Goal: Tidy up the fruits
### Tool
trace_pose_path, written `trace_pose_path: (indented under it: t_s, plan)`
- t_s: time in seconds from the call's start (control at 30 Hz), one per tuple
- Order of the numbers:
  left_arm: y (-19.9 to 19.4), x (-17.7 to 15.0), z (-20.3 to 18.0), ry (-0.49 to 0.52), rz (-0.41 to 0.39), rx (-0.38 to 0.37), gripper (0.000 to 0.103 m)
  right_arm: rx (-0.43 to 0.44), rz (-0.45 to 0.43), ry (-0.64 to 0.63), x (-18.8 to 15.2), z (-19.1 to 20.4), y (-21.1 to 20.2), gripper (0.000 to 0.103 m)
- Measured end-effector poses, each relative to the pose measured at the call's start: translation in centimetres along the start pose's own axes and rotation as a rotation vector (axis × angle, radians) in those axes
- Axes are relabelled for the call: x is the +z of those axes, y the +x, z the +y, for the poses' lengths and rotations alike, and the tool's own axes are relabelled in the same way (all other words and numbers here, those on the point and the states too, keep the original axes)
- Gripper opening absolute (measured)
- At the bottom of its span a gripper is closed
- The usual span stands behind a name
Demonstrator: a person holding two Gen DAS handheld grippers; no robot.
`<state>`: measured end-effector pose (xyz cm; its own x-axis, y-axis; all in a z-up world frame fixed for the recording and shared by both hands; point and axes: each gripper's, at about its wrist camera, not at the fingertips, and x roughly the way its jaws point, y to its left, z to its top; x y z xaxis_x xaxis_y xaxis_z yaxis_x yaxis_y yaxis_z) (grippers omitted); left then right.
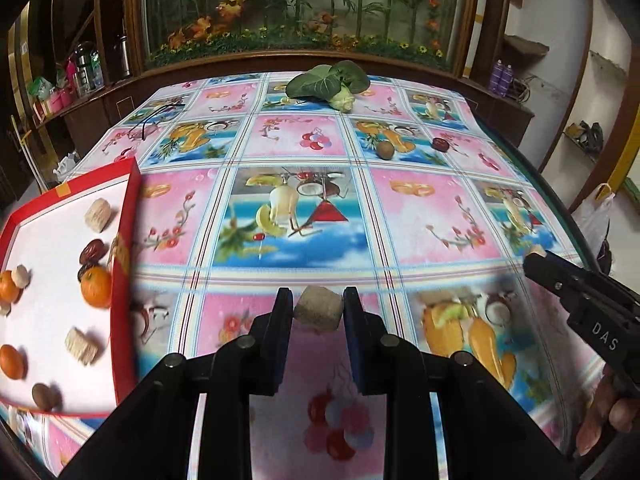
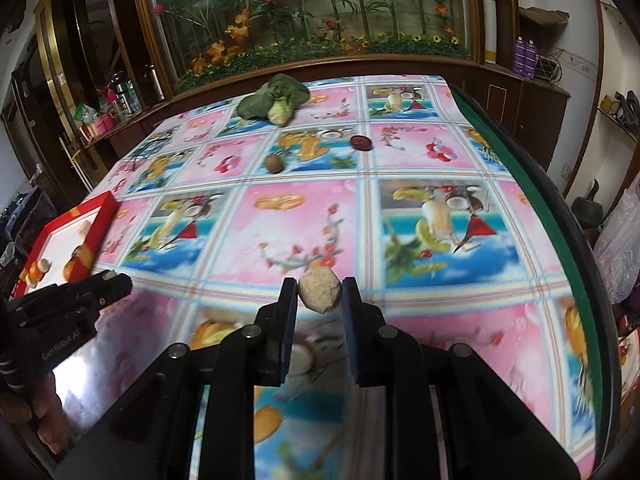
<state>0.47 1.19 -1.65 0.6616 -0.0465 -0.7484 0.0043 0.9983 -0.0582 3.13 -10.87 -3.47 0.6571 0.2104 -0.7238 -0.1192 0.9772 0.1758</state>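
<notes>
My left gripper (image 1: 319, 312) is shut on a beige ridged block (image 1: 319, 314), held above the tablecloth just right of a red-rimmed white tray (image 1: 127, 216). The tray holds oranges (image 1: 96, 286), dark red dates (image 1: 93, 251), beige blocks (image 1: 82, 346) and a brown fruit (image 1: 42, 396). My right gripper (image 2: 319, 295) is shut on a beige rounded lump (image 2: 319, 290) above the table's near middle. A kiwi (image 2: 274, 163) and a dark red date (image 2: 361, 142) lie far on the table. The kiwi also shows in the left wrist view (image 1: 385, 149).
A leafy green vegetable (image 2: 276, 100) lies at the table's far edge. Black-rimmed glasses (image 1: 154, 120) lie at the far left. The table's green edge (image 2: 532, 200) runs along the right. A wooden cabinet with a plant display stands behind the table.
</notes>
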Motion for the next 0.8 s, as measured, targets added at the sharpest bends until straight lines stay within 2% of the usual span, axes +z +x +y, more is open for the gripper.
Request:
trace_pose_path:
  t_s: [0.4, 0.8]
  plan:
    - [-1.1, -1.9, 1.2, -0.034, -0.006, -0.008, 0.025, 0.026, -0.002, -0.010, -2.0, 2.1, -1.1, 0.024]
    - [-1.6, -3.4, 2.4, -0.065, -0.032, 0.030, 0.025, 0.108, -0.060, -0.029, -1.4, 4.8, -0.4, 0.024]
